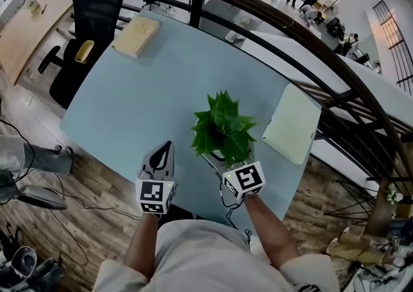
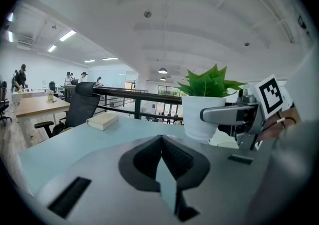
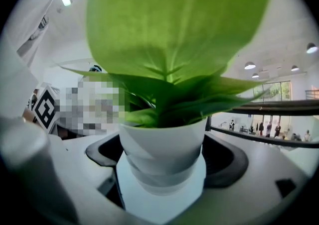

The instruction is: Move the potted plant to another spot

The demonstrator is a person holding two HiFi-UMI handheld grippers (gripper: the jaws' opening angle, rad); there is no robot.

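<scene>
Potted plant (image 1: 223, 130) upright, long axis vertical, leaves pointing up, near the table's (image 1: 129, 103) near edge toward its right corner, white pot clasped by the right gripper (image 3: 164, 158), left gripper (image 2: 162, 142) clenched, empty, just beside

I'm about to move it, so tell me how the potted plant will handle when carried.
The potted plant looks top-heavy, leaves spreading wider than its pot, so it may tip. Its smooth, tapered white wall could slip in the right hand-held gripper.
</scene>
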